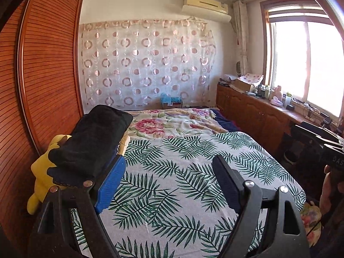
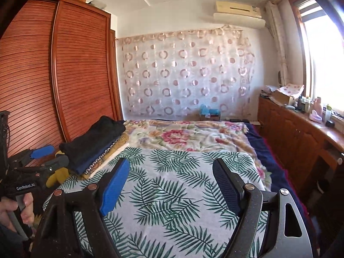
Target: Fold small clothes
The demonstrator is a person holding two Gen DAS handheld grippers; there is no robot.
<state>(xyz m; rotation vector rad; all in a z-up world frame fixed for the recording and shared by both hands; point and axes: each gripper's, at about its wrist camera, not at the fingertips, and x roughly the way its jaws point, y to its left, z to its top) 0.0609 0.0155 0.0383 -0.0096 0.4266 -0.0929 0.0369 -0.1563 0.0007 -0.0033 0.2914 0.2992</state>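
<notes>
A stack of folded clothes (image 2: 94,144) lies at the bed's left edge, a black piece on top and a navy one beneath. In the left wrist view the black piece (image 1: 94,144) looms just beyond the blue left pad (image 1: 111,182). My left gripper (image 1: 169,172) is open over the palm-leaf sheet (image 1: 172,193) with nothing between its fingers. My right gripper (image 2: 172,176) is likewise open and empty above the same sheet (image 2: 172,204). The left gripper (image 2: 51,155) also shows at the right wrist view's left edge, held by a hand (image 2: 13,208).
A floral blanket (image 2: 182,135) covers the far half of the bed. A yellow plush toy (image 1: 40,172) sits between the bed and the wooden wardrobe (image 1: 43,75). A low wooden cabinet (image 1: 258,116) with bottles runs under the window on the right.
</notes>
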